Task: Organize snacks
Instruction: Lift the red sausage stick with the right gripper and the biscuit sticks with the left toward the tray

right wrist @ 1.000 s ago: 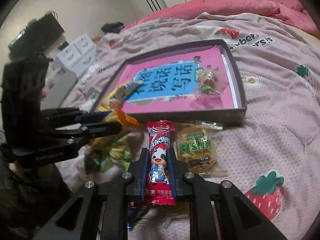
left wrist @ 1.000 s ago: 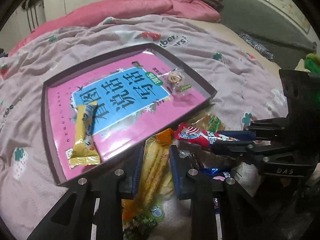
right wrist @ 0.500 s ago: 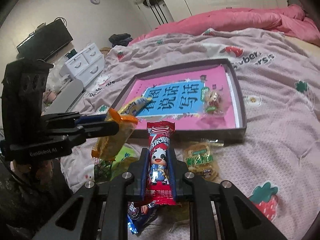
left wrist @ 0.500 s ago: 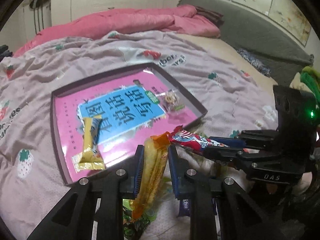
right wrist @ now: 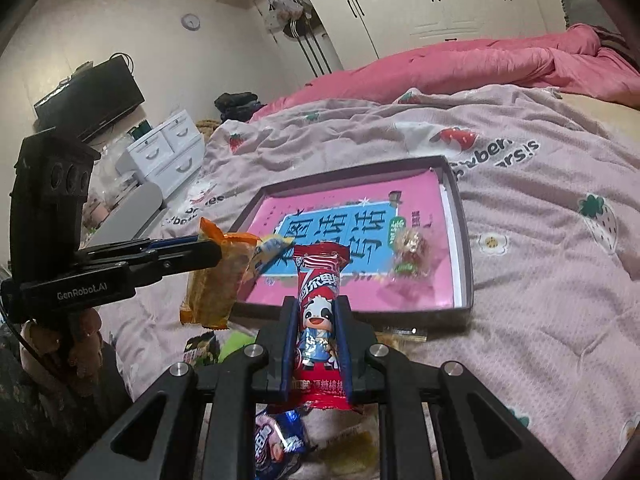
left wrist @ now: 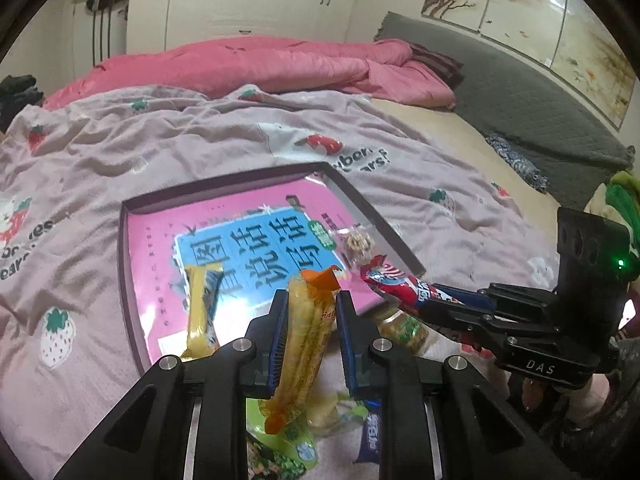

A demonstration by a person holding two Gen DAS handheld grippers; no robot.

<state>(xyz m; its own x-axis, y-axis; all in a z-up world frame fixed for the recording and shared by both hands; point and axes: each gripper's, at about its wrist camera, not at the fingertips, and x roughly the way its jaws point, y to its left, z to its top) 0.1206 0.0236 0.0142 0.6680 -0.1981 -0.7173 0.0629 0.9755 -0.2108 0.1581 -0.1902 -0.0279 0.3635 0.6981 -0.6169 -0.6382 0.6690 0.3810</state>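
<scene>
Nearest the lenses: left gripper [left wrist: 309, 312], jaws pinching an orange-and-yellow snack packet [left wrist: 306, 344] lengthwise, packet held clear of the bedding; right gripper [right wrist: 317, 322], jaws pinching a red cow-print candy bar [right wrist: 319, 312], likewise lifted. Below both: loose pile on the strawberry bedspread [right wrist: 540, 300], comprising a green wrapper [left wrist: 288, 440], a blue wrapper [right wrist: 276, 440] and a round biscuit pack [left wrist: 404, 326], just beside the tray's near wall. Beyond: dark shallow tray [right wrist: 466, 248] lined with a pink-and-blue book cover, already holding a yellow bar [left wrist: 202, 312] at its left and a small clear-wrapped sweet [right wrist: 410, 250] at its right. Farthest: pink quilt [left wrist: 260, 64], white wardrobes.

Step judged in hand: carrying two picked snacks toward the tray. Next move calls for carrying each packet over the near wall to bare lining between the two stored items, lowering, then spreading the jaws; pile remains to be cleared.
</scene>
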